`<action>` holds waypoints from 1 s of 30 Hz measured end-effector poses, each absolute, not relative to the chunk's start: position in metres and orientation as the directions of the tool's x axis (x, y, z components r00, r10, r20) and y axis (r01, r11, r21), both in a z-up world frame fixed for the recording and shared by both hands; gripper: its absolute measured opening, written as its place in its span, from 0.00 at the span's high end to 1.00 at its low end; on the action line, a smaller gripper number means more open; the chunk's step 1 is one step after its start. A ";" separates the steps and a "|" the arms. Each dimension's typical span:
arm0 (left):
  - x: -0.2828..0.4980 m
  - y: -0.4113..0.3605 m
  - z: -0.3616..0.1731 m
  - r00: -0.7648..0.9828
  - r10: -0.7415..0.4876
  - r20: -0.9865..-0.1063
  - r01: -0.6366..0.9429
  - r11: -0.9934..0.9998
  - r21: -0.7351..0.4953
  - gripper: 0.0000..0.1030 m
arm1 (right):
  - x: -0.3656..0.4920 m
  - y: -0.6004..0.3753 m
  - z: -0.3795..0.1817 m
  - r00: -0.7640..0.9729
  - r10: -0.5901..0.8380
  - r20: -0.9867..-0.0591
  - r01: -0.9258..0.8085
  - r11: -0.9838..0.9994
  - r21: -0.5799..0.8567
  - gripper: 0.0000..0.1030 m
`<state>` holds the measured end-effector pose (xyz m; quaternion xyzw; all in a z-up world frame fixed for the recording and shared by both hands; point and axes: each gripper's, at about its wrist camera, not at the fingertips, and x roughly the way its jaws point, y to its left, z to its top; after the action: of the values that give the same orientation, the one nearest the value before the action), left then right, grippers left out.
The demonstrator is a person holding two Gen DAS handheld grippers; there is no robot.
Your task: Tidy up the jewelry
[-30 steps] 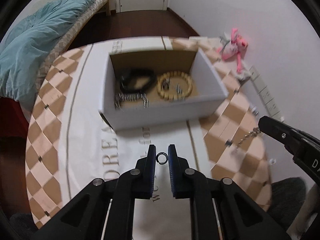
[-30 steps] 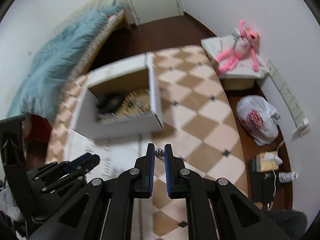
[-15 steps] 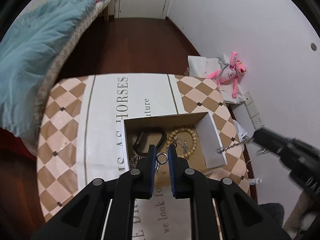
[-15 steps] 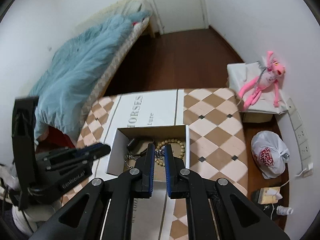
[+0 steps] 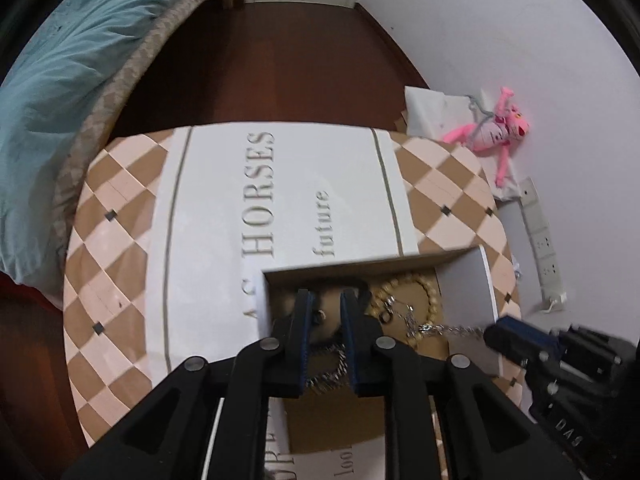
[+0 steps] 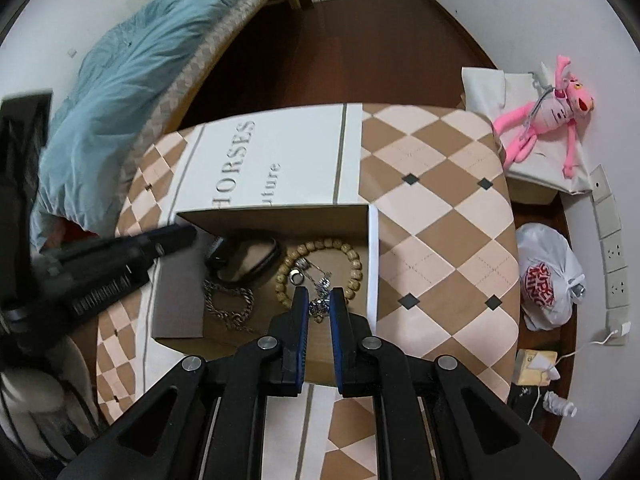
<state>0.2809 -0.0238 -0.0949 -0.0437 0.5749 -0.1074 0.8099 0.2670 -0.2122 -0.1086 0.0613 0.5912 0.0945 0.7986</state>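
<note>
Over the open box [image 6: 176,312], the left gripper [image 5: 323,298] has its fingers parted with a small ring [image 5: 319,314] loose between them, while beside it the right gripper [image 6: 319,294] is clenched on a silver chain [image 6: 318,307] trailing onto the bead bracelet [image 6: 356,268] inside.

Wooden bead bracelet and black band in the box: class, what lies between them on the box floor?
In the right wrist view, bare cardboard separates the black band from the wooden bead bracelet; nothing lies in that gap.
</note>
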 end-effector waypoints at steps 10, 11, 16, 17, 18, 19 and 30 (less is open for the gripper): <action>0.265 -0.002 -0.082 0.403 -0.112 -0.908 0.054 0.994 -0.099 0.14 | 0.251 -0.214 -0.092 0.331 0.101 -0.938 -0.030 0.995 0.096 0.08; 0.258 -0.001 -0.082 0.417 -0.087 -0.905 0.043 0.996 -0.076 0.12 | 0.248 -0.214 -0.092 0.335 0.075 -0.939 -0.023 0.997 0.071 0.07; 0.236 0.001 -0.086 0.448 -0.033 -0.893 0.028 0.999 -0.023 0.07 | 0.240 -0.218 -0.104 0.305 0.026 -0.952 0.016 0.999 0.033 0.06; 0.232 0.000 -0.088 0.448 -0.024 -0.894 0.030 0.999 -0.012 0.06 | 0.239 -0.219 -0.107 0.302 0.018 -0.953 0.022 0.999 0.025 0.06; 0.230 0.000 -0.090 0.446 -0.018 -0.895 0.031 1.000 -0.005 0.06 | 0.237 -0.220 -0.109 0.302 0.008 -0.953 0.029 0.999 0.017 0.05; 0.227 -0.001 -0.093 0.442 -0.012 -0.897 0.032 0.999 0.003 0.06 | 0.235 -0.220 -0.111 0.302 0.002 -0.953 0.032 0.999 0.012 0.05; 0.196 -0.001 -0.067 0.472 -0.031 -0.881 0.014 1.000 -0.027 0.06 | 0.210 -0.215 -0.091 0.350 -0.010 -0.937 0.049 0.999 0.007 0.04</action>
<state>0.1961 -0.0011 -0.0674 -0.0080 0.5136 -0.0131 0.8579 0.2097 -0.2149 -0.0908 0.0168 0.5697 -0.0180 0.8215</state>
